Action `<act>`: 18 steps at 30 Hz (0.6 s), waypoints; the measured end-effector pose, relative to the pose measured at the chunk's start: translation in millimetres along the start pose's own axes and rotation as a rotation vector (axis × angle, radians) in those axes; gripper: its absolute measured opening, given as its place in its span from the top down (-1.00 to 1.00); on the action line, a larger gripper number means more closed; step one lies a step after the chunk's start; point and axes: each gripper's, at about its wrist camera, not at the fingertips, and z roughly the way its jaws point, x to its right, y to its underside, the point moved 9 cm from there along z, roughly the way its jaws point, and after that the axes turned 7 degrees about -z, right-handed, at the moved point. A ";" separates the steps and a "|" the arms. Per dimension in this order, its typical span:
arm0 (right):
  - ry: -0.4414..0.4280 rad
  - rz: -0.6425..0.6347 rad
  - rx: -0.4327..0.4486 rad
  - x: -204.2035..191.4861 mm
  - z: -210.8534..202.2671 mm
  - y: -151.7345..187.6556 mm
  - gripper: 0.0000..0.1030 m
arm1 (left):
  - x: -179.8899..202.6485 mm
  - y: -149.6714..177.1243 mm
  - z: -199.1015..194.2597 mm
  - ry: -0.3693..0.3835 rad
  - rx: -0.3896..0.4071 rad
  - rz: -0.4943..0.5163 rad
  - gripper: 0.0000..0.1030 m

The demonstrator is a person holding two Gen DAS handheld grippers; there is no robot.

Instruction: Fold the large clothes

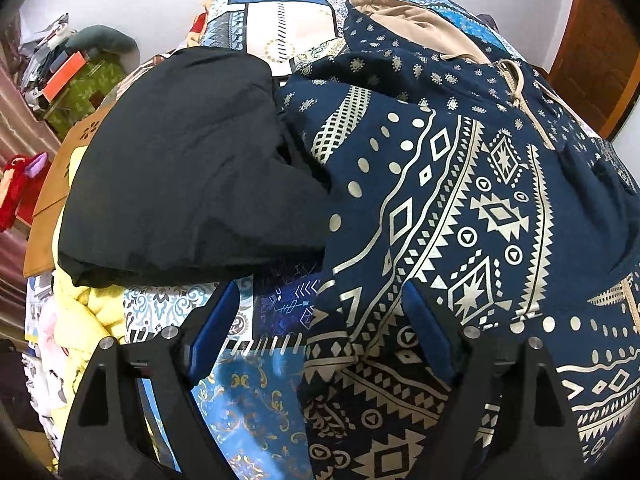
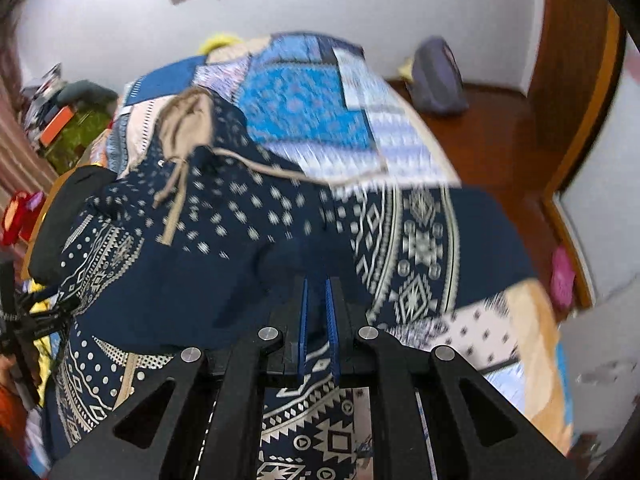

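We see a big dark blue hoodie (image 1: 460, 200) with cream shapes all over it, and it lies on top of the bed (image 1: 248, 392), which has a blue patchwork cover. Its tan-lined hood (image 1: 404, 20) sits at the far end of the bed, and its tan strings (image 1: 516, 84) hang down the front just below the hood. We think the folding has only just begun, because the hoodie looks lumpy and bunched, not flat and neat, and most of the work is left. Our right gripper (image 2: 318, 320) has its two blue fingers almost shut, and they seem to pinch dark cloth of the hoodie near the close edge of the bed, though the right view is blurry. Our left gripper (image 1: 320, 332) has its fingers wide apart and holds nothing; it hangs over the hoodie's edge and the bare bed cover. Beside the hoodie, toward the left side of the bed, rests a black garment (image 1: 180, 168) that already looks folded. Under it, at the bed's left edge, peeks some yellow cloth (image 1: 84, 320).
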 end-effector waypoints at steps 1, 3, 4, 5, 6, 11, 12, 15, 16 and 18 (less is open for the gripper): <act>-0.009 0.022 -0.025 2.5 5.0 3.0 0.84 | 0.0 0.8 0.3 0.001 -0.001 -0.003 -0.64; -0.026 0.060 -0.064 5.1 14.3 7.8 0.80 | -0.4 2.3 0.2 0.003 -0.004 -0.009 -0.65; -0.040 0.077 -0.083 4.7 19.1 10.1 0.72 | -0.1 2.8 0.2 0.004 -0.005 -0.010 -0.65; -0.052 0.091 -0.102 2.9 23.8 12.5 0.63 | 0.3 3.9 -0.1 0.004 -0.007 -0.011 -0.65; -0.058 0.098 -0.114 0.5 27.6 14.5 0.61 | 0.6 4.6 -0.5 0.004 -0.008 -0.010 -0.65; -0.035 0.066 -0.125 -17.2 35.7 14.2 0.57 | 2.2 11.6 -6.7 -0.007 -0.002 0.014 -0.65; -0.016 0.038 -0.112 -22.8 35.5 11.1 0.56 | 3.2 13.2 -8.5 -0.009 0.000 0.020 -0.65; 0.007 -0.060 -0.107 -42.5 37.9 3.9 0.24 | 4.9 16.1 -12.0 -0.017 0.005 0.031 -0.65; -0.002 -0.091 -0.105 -50.6 39.1 2.1 0.13 | 5.7 17.0 -13.4 -0.021 0.007 0.036 -0.65; -0.033 -0.135 -0.125 -63.1 43.7 4.1 0.11 | 7.6 19.4 -16.0 -0.022 0.011 0.047 -0.65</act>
